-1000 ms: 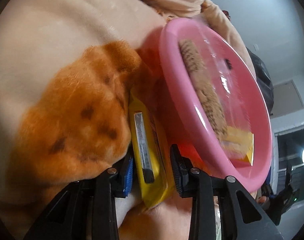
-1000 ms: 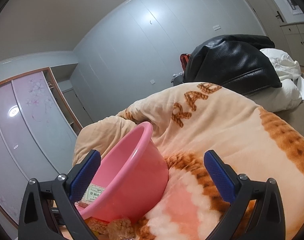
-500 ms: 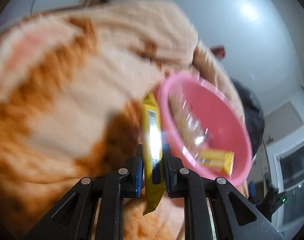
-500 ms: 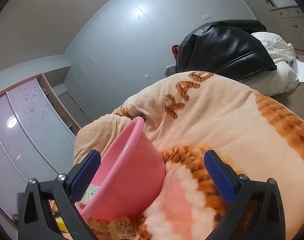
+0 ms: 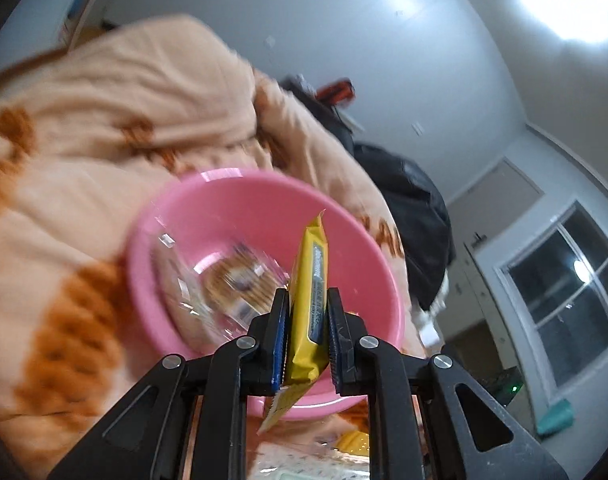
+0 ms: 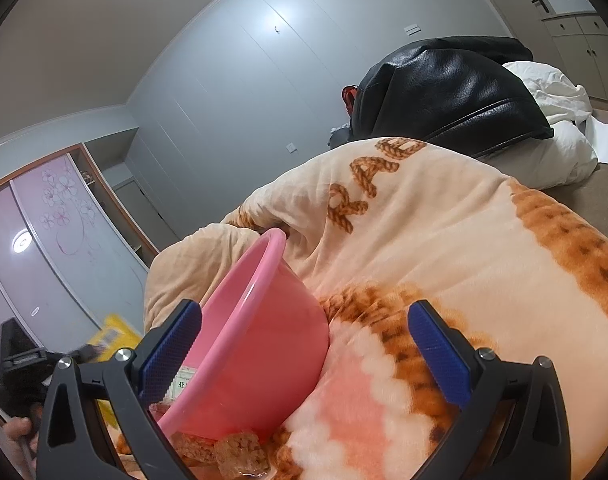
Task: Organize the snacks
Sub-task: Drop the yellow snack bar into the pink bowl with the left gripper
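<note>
While the right gripper (image 6: 304, 344) hangs wide with nothing between its blue pads, we have the left gripper (image 5: 307, 336) clamped tight on 1 yellow snack packet (image 5: 309, 312), and that packet is now up in the air. A second ago it lay wedged on the fleece blanket (image 5: 104, 120) against the outside of the pink basin (image 5: 264, 196); now we have lifted it clear and it hangs edge-on over the basin's mouth. Inside the basin we can make out a clear-wrapped biscuit pack (image 5: 232, 280), blurred. From the right wrist view, the basin (image 6: 256, 328) sits tilted against the blanket, with a couple of brown crispy snacks (image 6: 240, 454) loose at its base. So the pick-up looks done. What remains, we reckon, is to carry the packet over the rim and let go, then collect the strays.
</note>
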The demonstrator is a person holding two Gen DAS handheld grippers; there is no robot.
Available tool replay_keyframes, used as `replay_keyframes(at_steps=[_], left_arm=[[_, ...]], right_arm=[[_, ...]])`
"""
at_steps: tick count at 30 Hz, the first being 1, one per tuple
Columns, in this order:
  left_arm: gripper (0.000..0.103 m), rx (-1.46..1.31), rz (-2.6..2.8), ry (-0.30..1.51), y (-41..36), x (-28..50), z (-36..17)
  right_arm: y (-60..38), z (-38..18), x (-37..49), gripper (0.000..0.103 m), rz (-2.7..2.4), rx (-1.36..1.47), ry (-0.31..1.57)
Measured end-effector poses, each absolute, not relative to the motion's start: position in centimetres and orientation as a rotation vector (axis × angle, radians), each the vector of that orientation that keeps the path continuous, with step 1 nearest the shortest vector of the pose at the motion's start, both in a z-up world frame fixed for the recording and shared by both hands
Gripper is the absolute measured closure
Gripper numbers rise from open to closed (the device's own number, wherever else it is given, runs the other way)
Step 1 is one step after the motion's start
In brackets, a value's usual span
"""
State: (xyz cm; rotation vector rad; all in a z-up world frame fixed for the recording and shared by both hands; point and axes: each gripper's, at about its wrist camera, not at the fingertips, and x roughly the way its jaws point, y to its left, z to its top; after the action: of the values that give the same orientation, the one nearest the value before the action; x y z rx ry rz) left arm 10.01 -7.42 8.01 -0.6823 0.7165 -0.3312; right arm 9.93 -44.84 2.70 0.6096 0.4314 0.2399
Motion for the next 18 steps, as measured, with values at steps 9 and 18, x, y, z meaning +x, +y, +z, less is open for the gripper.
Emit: replay_keyframes(at_steps=[9,18], left_arm=[[0.090,-0.698,-0.289,0.737,-6.7,10.6,4.8],[0.089,-0.775,-0.079,0.640,-0.6,7.3,0.8]], right_arm=[[-44.8,2.7,10.0,0.000,0.238,0.604,0.436],[-44.7,2.6,10.1,0.000,0.235,0.603,0.439]])
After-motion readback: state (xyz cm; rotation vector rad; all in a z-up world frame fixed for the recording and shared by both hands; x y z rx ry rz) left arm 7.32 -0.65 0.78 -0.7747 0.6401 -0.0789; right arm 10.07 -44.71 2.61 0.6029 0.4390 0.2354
